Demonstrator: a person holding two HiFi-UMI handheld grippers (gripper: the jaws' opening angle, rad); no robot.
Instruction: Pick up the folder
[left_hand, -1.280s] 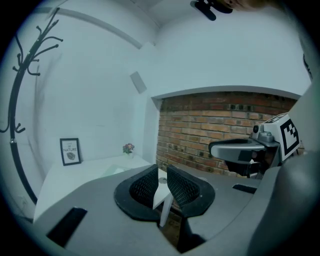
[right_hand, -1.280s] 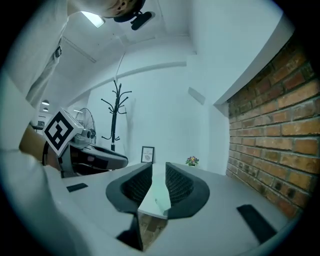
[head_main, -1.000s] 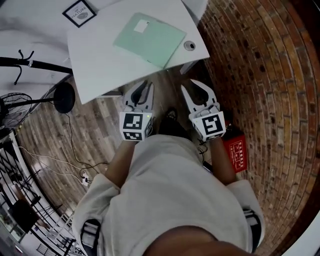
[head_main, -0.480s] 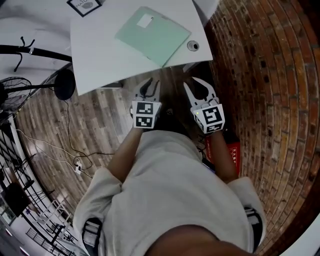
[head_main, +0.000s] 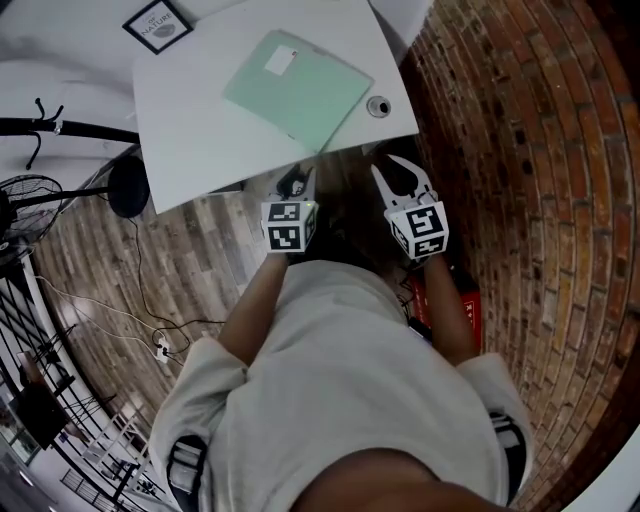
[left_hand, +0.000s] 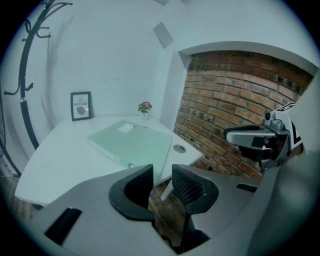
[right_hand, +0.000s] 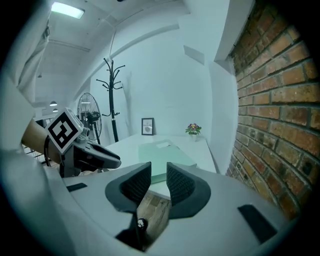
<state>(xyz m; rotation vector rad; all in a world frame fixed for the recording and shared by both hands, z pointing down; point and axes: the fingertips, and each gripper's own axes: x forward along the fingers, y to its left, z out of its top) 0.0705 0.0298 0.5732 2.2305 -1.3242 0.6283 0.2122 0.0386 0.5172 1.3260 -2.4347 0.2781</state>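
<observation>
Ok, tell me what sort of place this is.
Probably a small office or study corner: a white desk carrying a green folder and a framed picture, a coat stand and pedestal fan nearby, a brick wall alongside.

— What did the person wear?
— A pale beige short-sleeved shirt (head_main: 330, 390). The left tool (head_main: 297, 183) and right tool (head_main: 398, 172) were light grey, with black ribbed pads (left_hand: 187, 186) and white cubes (head_main: 290, 226) bearing black square markers. The left's empty jaws had just been opening.

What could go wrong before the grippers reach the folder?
1. The folder lies flat on the table, so jaws this narrow might only push it.
2. The left gripper, whose jaws have just been opening, and the right gripper are empty, close to the table edge; they might bump it.
</observation>
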